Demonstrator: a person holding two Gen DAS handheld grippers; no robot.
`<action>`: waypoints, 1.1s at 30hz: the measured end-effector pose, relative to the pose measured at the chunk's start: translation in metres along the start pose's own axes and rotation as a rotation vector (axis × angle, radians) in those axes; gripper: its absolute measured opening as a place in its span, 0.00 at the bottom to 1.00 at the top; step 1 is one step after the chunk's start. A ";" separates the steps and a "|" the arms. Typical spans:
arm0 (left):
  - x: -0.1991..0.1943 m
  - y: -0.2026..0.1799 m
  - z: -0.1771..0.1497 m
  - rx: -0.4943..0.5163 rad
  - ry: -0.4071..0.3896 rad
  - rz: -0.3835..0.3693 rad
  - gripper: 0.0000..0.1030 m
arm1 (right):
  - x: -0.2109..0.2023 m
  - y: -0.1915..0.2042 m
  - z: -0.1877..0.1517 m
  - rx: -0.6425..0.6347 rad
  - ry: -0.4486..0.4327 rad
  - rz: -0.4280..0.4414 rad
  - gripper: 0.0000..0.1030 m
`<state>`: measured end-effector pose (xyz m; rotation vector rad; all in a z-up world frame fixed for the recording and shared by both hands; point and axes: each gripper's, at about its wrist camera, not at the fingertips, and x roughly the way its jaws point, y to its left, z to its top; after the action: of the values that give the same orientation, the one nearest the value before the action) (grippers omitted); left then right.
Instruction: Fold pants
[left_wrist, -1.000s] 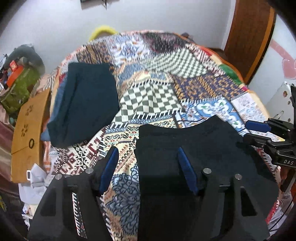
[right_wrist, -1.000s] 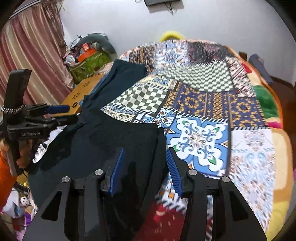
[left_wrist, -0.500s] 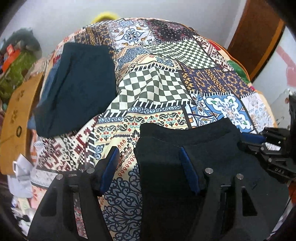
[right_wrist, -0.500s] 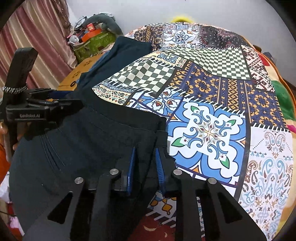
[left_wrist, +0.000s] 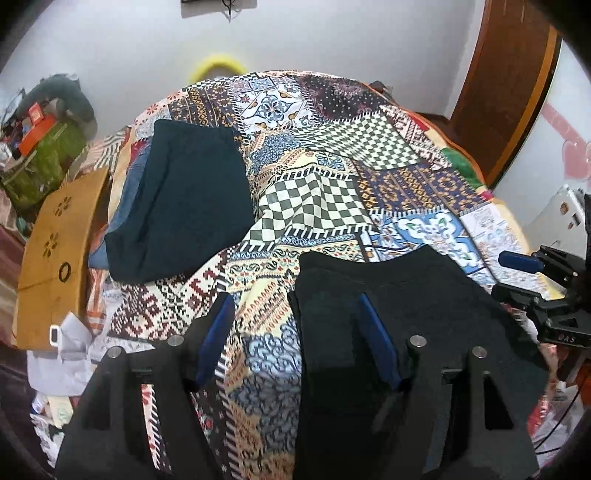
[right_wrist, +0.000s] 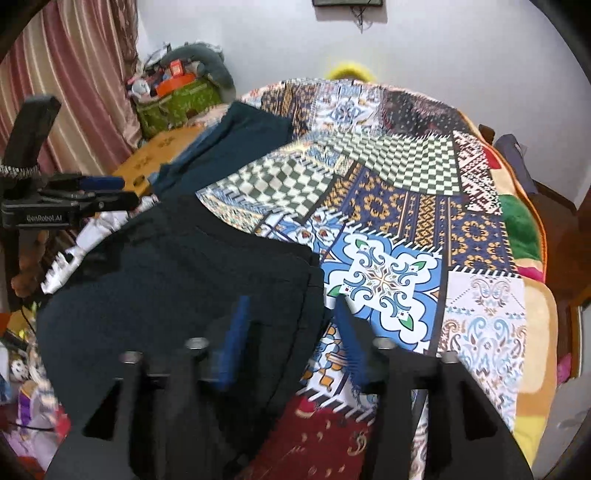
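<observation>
Dark pants lie flat on the near edge of the patchwork bed cover; they also show in the right wrist view. My left gripper is open and hovers over the pants' left edge, one finger above cloth, one above the cover. My right gripper is open and straddles the pants' right edge without holding it. Each gripper shows in the other's view: the right one, the left one.
A folded dark teal garment lies on blue cloth at the bed's far left. A wooden board stands beside the bed, with a green bag and clutter behind it. A wooden door is at the right.
My right gripper was shut on the pants' right edge half a second ago and has now opened and let go. Both grippers have lifted and drawn back a little.
</observation>
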<state>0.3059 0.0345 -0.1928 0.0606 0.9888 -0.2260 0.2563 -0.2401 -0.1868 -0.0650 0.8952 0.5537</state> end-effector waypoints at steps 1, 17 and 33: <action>-0.002 0.001 -0.002 -0.007 0.005 -0.011 0.77 | -0.003 0.002 0.000 0.010 -0.011 0.007 0.63; 0.053 0.002 -0.032 -0.159 0.302 -0.241 0.84 | 0.044 -0.019 -0.037 0.303 0.211 0.288 0.77; 0.069 -0.002 -0.016 -0.217 0.331 -0.311 0.52 | 0.063 -0.019 -0.015 0.350 0.241 0.412 0.34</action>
<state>0.3286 0.0243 -0.2588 -0.2637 1.3470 -0.4009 0.2856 -0.2333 -0.2469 0.3849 1.2405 0.7735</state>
